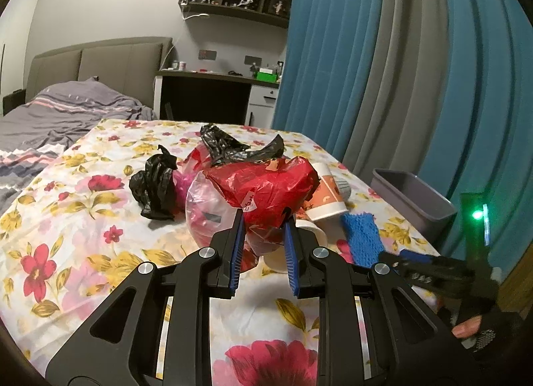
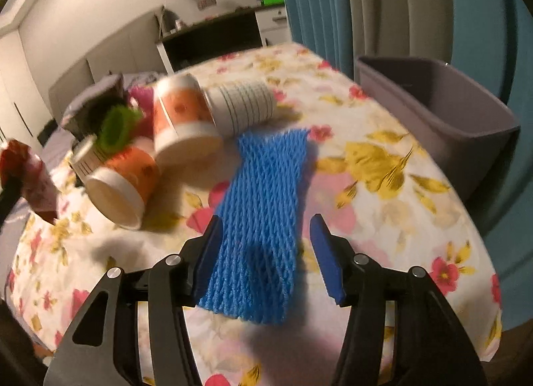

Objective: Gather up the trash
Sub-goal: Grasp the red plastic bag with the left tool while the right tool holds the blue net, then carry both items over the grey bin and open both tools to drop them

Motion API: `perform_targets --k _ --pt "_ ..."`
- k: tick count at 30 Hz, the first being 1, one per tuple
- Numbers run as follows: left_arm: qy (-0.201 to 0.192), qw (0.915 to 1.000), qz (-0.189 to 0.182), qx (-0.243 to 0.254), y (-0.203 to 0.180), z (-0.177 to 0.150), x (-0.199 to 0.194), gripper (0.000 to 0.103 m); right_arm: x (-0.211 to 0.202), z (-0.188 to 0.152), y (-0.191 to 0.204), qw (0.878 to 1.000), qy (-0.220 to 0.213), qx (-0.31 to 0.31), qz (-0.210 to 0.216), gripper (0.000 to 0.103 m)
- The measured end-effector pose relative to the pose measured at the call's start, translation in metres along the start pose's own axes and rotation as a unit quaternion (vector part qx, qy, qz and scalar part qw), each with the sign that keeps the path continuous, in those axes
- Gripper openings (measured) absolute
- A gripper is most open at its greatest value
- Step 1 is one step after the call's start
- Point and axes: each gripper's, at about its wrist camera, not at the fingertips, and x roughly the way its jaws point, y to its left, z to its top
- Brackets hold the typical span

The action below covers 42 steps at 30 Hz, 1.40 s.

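My left gripper (image 1: 263,219) is shut on a red plastic bag (image 1: 266,186) that bulges above its blue pads at the middle of the trash pile. My right gripper (image 2: 266,229) is open and empty, its fingers on either side of a blue foam net (image 2: 263,206) lying flat on the floral tablecloth (image 2: 383,193). The net also shows in the left wrist view (image 1: 361,232), with the right gripper (image 1: 429,269) beside it. A grey bin (image 2: 443,113) stands at the table's right edge; it shows in the left wrist view (image 1: 413,199) too.
Orange-and-white paper cups (image 2: 181,113) and a ribbed white cup (image 2: 243,106) lie on their sides left of the net. Crumpled black bags (image 1: 156,186) and a clear pink bag (image 1: 206,206) lie by the red bag. A bed (image 1: 50,113) is at left, blue curtains (image 1: 399,69) at right.
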Motion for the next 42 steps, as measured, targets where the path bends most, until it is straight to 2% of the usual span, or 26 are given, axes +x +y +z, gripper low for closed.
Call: perform_targets --k 3,5,8,12,13,18,26,35,42 --pt "0.001 1.0000 0.002 0.001 0.000 -0.001 0.000 0.022 0.008 -0.003 0.001 1.000 0.015 0.002 -0.006 0.054" --pt "0.003 1.0000 0.002 0.001 0.000 -0.002 0.002 0.022 0.009 -0.004 0.003 1.000 0.014 -0.003 -0.006 0.051" --pt "0.005 1.0000 0.001 0.002 -0.001 -0.003 0.003 0.022 0.008 -0.005 0.008 1.000 0.015 -0.011 -0.006 0.038" --pt "0.004 1.0000 0.000 0.004 -0.003 -0.002 0.001 0.022 0.010 -0.004 0.011 1.000 0.018 -0.016 0.010 0.016" --pt "0.003 1.0000 -0.001 0.006 -0.004 -0.002 0.000 0.022 0.009 -0.004 0.013 1.000 0.017 -0.020 0.009 0.014" --pt "0.001 0.9999 -0.003 0.010 -0.007 -0.001 -0.003 0.022 0.000 -0.007 0.013 1.000 0.005 -0.019 0.008 0.012" --pt "-0.006 0.9993 -0.024 0.029 -0.029 0.008 -0.007 0.022 -0.035 0.005 -0.006 0.999 -0.048 -0.017 -0.014 0.012" --pt "-0.015 0.9943 -0.084 0.064 -0.088 0.031 -0.001 0.022 -0.070 0.021 -0.033 0.994 -0.094 -0.022 -0.043 0.012" --pt "-0.007 0.9869 -0.140 0.080 -0.147 0.053 0.027 0.022 -0.089 0.038 -0.067 0.987 -0.133 -0.022 -0.086 0.012"
